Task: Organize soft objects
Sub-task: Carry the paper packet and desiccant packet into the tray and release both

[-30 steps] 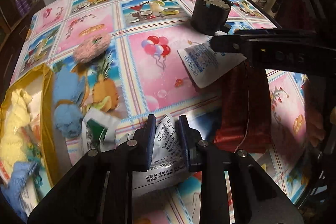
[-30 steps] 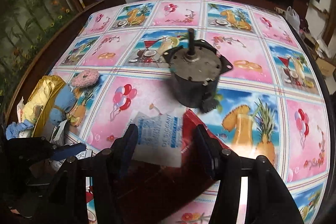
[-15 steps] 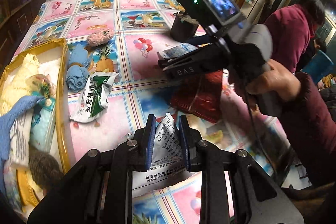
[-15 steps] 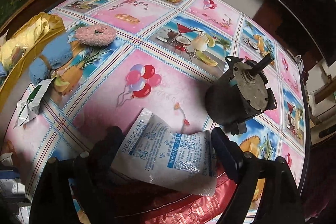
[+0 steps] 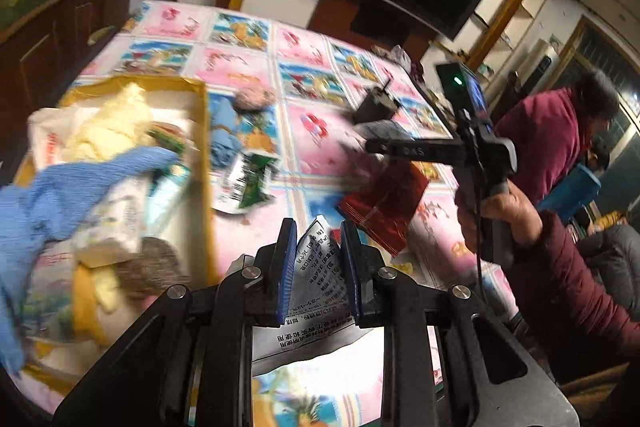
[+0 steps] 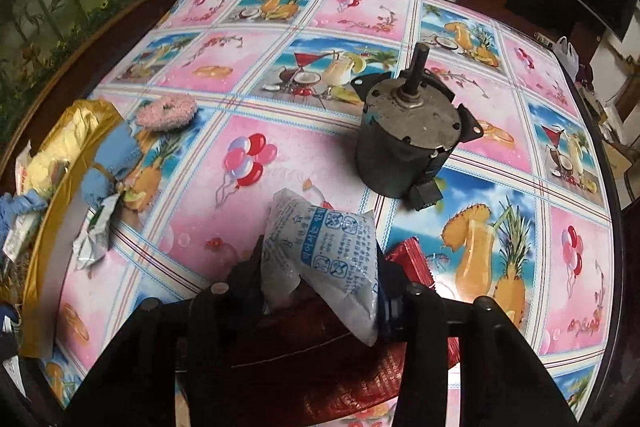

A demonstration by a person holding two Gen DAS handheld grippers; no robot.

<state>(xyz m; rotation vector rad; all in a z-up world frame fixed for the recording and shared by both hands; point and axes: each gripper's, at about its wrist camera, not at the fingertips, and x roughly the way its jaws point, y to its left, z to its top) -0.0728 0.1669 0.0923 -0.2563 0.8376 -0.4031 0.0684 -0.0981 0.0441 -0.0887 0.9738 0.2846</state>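
Observation:
My left gripper (image 5: 318, 269) is shut on a white printed packet (image 5: 320, 267) and holds it above the table beside the gold tray (image 5: 202, 131), which holds several soft items, among them a blue cloth (image 5: 60, 187). My right gripper (image 6: 320, 279) is shut on a white desiccant pouch (image 6: 324, 251), lifted above a red foil bag (image 6: 412, 259). The right gripper also shows in the left wrist view (image 5: 372, 147). A pink fuzzy ring (image 6: 166, 107), blue cloths (image 6: 116, 163) and a green-white sachet (image 6: 96, 231) lie on the table.
A heavy grey motor (image 6: 404, 143) stands on the patterned tablecloth (image 6: 280, 75) just beyond the right gripper. The red foil bag (image 5: 384, 203) lies mid-table. People sit at the right (image 5: 560, 131). The dark table edge (image 6: 600, 131) runs along the right.
The left gripper has risen and swung left over the tray's edge with its packet. The right gripper has shut on the desiccant pouch and lifted it off the red bag.

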